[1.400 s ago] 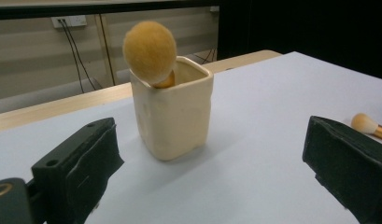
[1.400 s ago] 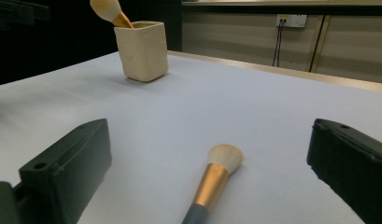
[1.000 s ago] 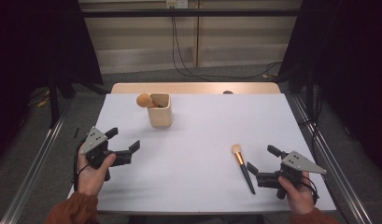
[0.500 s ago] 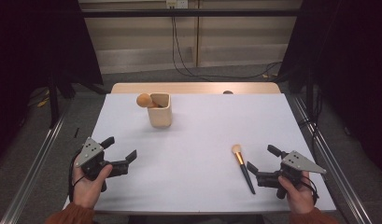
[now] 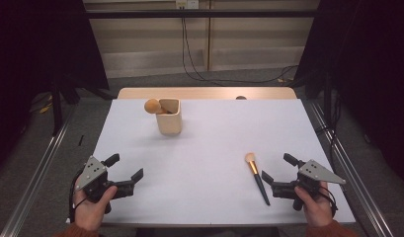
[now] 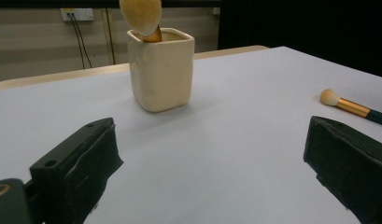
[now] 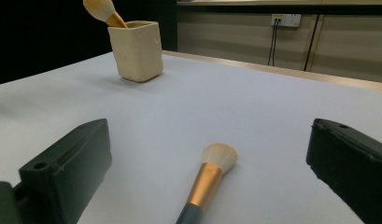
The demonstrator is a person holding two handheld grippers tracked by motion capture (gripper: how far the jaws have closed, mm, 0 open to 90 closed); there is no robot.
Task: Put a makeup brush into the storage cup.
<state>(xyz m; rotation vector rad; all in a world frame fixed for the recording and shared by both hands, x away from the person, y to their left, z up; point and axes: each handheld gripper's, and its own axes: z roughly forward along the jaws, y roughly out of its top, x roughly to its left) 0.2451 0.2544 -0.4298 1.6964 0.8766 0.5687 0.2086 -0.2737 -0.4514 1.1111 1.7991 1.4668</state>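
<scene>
Near the table's front edge, both hand-held grippers, left [image 5: 124, 170] and right [image 5: 275, 169], gape empty; makeup brush [image 5: 257, 177] beside right.

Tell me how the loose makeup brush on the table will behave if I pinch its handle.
The makeup brush looks rigid with a slim round handle, so it may roll or slip between the jaws. Its bristle head appears soft and would likely splay. The right gripper is open beside it.
</scene>
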